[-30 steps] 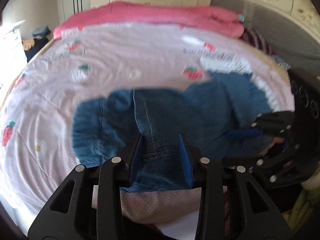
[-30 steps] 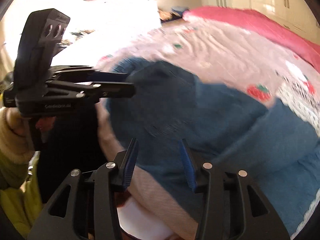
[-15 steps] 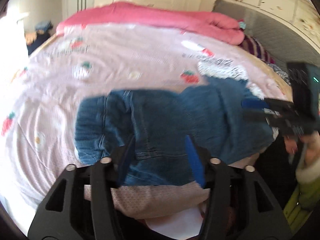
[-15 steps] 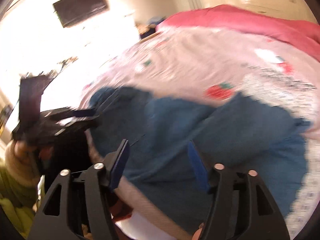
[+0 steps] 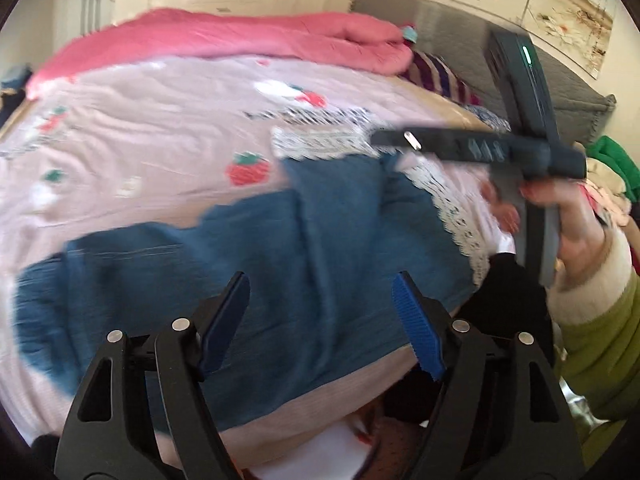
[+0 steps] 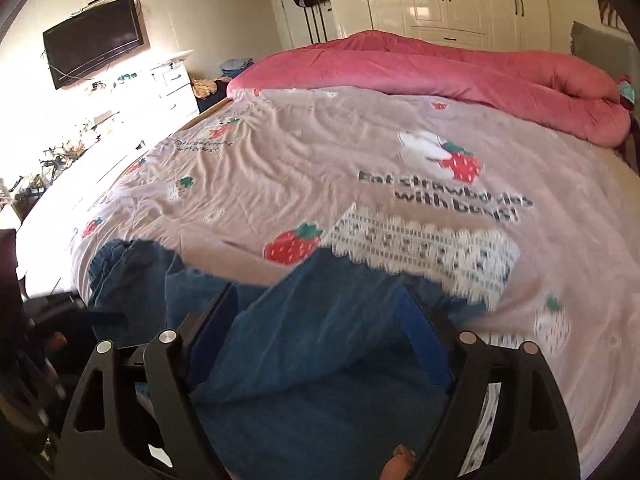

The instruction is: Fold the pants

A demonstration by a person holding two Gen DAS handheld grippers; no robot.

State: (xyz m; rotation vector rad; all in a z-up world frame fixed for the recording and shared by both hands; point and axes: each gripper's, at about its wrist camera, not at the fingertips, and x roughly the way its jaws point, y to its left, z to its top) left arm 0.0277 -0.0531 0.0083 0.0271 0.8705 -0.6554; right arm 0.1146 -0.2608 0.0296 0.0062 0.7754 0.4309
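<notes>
The pants (image 5: 280,264) lie folded along the bed's (image 6: 320,152) near edge, laid there within easy reach. Left hand-held gripper (image 5: 320,320) and right hand-held gripper (image 6: 320,336) are both released, jaws opening above the denim, pads clear of it.

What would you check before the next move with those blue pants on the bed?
1. Pants lying on the bedspread, not hanging off: ok.
2. Left tool free of the fabric, jaws opening, nothing pinched between them: ok.
3. Right tool free, jaws opening; denim shows behind the gap, pads not pressing it: ok.
4. The two tools clear of each other; in the left view the right one sits off to the side: ok.
5. Pants lying flat and smooth: not ok, a raised fold runs across them.
6. Fold edges lined up: cannot tell, the image is blurred.
</notes>
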